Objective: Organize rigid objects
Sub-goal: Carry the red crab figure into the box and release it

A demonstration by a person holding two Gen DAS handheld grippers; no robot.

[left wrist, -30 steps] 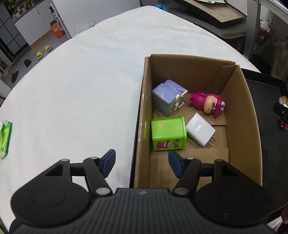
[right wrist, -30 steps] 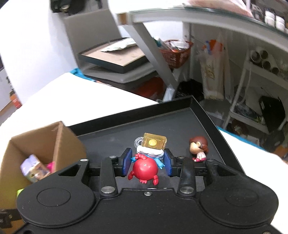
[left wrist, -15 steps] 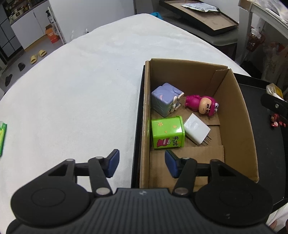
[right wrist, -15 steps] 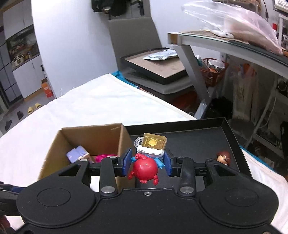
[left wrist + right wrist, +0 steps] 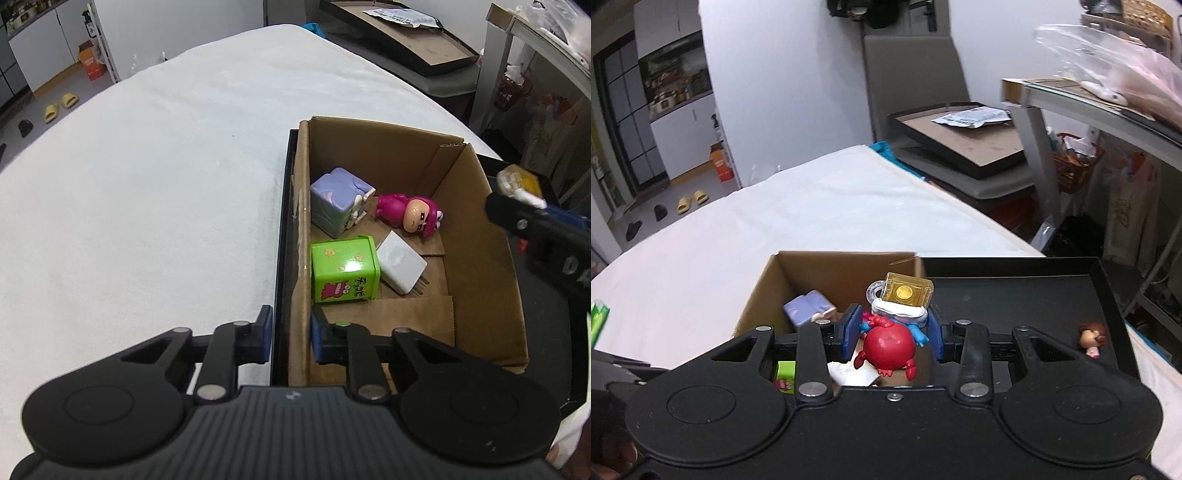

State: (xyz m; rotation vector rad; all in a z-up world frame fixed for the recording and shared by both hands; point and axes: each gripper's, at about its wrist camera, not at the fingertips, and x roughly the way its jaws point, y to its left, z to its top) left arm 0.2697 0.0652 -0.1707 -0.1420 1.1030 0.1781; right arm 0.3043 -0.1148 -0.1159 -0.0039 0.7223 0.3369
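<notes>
An open cardboard box (image 5: 476, 236) stands in a black tray (image 5: 1015, 295) on the white table. It holds a lilac cube (image 5: 340, 203), a pink figure (image 5: 410, 214), a green tin (image 5: 343, 269) and a white charger (image 5: 400, 266). My left gripper (image 5: 291, 332) straddles the box's near left wall and the tray rim, its jaws closing, with both pads against them. My right gripper (image 5: 893, 332) is shut on a red round toy (image 5: 888, 347) topped by a yellow case, held above the box's right side. The toy's yellow top (image 5: 521, 184) shows at the right of the left wrist view.
A small brown-haired figure (image 5: 1091, 338) lies on the tray's right part. A green packet (image 5: 598, 321) sits at the table's left edge. Beyond the table are a grey chair (image 5: 916, 74) carrying a black tray, and a glass desk (image 5: 1089, 107) at the right.
The left jaws have closed in from wide apart onto the box's left wall. The right gripper has carried the red toy up and leftward from over the tray to above the box.
</notes>
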